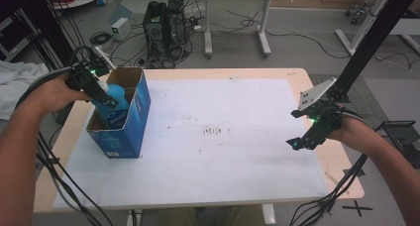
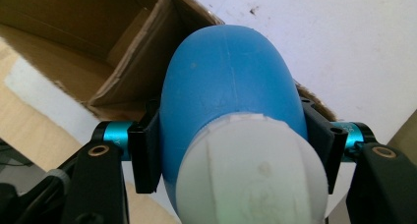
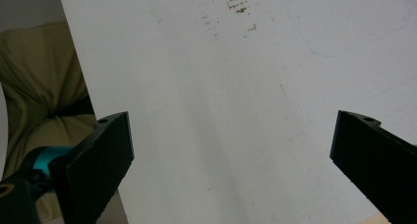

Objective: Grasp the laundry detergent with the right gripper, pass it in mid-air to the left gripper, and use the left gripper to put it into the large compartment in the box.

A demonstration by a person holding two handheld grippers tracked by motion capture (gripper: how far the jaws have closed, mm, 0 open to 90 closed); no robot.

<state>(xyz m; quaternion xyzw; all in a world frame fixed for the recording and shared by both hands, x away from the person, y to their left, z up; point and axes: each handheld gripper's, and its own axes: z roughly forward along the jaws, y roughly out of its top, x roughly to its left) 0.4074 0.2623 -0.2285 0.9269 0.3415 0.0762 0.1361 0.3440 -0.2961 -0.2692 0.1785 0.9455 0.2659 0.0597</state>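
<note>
My left gripper [image 1: 101,94] sits at about nine o'clock on the table [image 1: 317,87], over the open top of the blue cardboard box [image 1: 136,117]. Its jaws are clamped on a blue bottle [image 1: 115,104], one black pad on each flank, and the bottle's lower end is down inside the box while its upper end tilts back toward my hand. In the left gripper view the bottle [image 2: 231,101] bulges between the pads, its white cap [image 2: 251,175] nearest the camera at six o'clock, and the brown inner walls of the box [image 2: 98,42] open up at ten o'clock beyond it.

Across the white sheet [image 1: 223,156], with its patch of dark smudges [image 1: 215,131] near the middle, my right gripper [image 1: 304,132] hovers at about three o'clock, near the table's edge. Its jaws stand wide apart and hold nothing; in the right gripper view they frame bare sheet [image 3: 231,116], the smudges [image 3: 236,5] lying at twelve o'clock.
</note>
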